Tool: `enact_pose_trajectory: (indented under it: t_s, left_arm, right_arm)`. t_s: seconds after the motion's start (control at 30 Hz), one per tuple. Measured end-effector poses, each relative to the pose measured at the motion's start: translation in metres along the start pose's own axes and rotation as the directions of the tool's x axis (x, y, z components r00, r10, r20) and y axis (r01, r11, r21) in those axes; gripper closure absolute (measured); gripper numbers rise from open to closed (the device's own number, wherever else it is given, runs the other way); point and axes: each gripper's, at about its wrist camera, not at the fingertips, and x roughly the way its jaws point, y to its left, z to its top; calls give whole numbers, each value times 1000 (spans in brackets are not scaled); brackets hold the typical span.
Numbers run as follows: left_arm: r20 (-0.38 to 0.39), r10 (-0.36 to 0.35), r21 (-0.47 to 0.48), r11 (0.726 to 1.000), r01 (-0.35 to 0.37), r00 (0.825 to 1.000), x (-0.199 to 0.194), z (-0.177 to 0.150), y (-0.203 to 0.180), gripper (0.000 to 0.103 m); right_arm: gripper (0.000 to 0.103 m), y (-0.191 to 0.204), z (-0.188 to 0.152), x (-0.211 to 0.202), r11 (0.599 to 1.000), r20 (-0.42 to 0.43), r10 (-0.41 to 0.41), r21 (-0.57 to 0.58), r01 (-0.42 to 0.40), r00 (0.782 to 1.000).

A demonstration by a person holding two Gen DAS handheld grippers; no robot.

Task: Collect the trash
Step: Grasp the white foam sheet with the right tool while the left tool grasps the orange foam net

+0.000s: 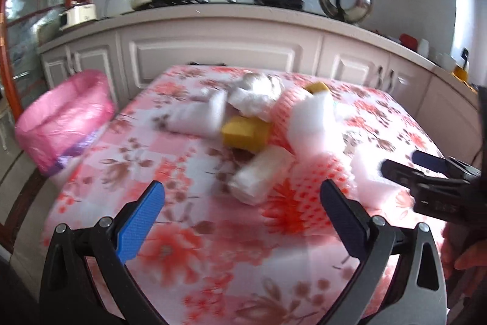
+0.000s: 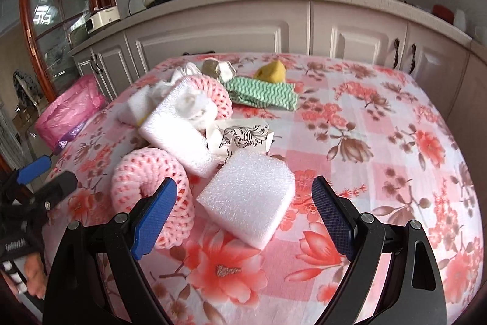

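Observation:
A pile of trash lies on the floral table [image 2: 380,118]. In the right wrist view I see a white foam block [image 2: 248,197] nearest, a longer foam slab [image 2: 179,133], pink foam nets [image 2: 146,181], a printed paper packet [image 2: 243,137], a green cloth [image 2: 264,93] and a yellow sponge [image 2: 272,70]. My right gripper [image 2: 243,215] is open, just short of the near foam block. In the left wrist view, my left gripper [image 1: 242,215] is open above the table, short of a white wrapped roll [image 1: 261,175] and a yellow sponge [image 1: 243,133].
A bin lined with a pink bag [image 1: 64,118] stands off the table's left edge; it also shows in the right wrist view [image 2: 71,111]. Kitchen cabinets [image 2: 231,32] and a counter run behind the table. The right gripper shows at the right in the left wrist view [image 1: 426,175].

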Motion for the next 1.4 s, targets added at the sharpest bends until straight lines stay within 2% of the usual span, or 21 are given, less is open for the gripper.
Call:
enact_pose_trajectory:
  t_s: [0.13,0.23,0.3,0.43,0.8,0.83,0.9,1.0,1.1,1.23,1.4]
  left_arm:
    - [-5,-17,25,1000,17,1000,7,-4,-14,5]
    - [-25,-19,42,999,20,1000,13,-6,-21,5]
    - [-39,-28,50,998,30,999,17,-7,-27,5]
    - [-32,-48,74,996,50,998,20,-4,-44,5]
    - [-34,-78,169,982,83,996,48,-6,-98,5]
    - [-34,-81,175,981,85,996,50,-6,-100,7]
    - [-34,-103,187,976,108,994,50,-8,-105,27]
    - [-22,-142,214,966,143,990,43,-10,-109,46]
    - [-15,-146,219,965,146,989,36,-10,-106,51]
    - [6,-127,189,974,124,992,20,-5,-89,52]
    - [38,-69,127,990,64,997,-6,6,-56,52]
  right_arm:
    - [20,-2,-2,21,1000,-44,-7,-3,6,999]
    - [31,-9,-8,32,1000,-84,11,17,-9,996]
    - [33,-15,-11,30,999,-79,35,35,-32,996]
    - [34,-31,-13,11,999,-32,31,45,-30,999]
    - [34,-77,-24,-28,994,30,-34,108,30,999]
    - [34,-79,-25,-29,993,30,-37,113,33,999]
    - [34,-83,-27,-29,992,29,-42,122,38,999]
    - [34,-84,-28,-29,991,27,-48,129,44,998]
    - [34,-79,-27,-31,991,27,-44,129,40,999]
    - [34,-61,-21,-37,996,43,-26,92,22,999]
    - [34,-28,-13,-46,1000,66,14,17,-16,998]
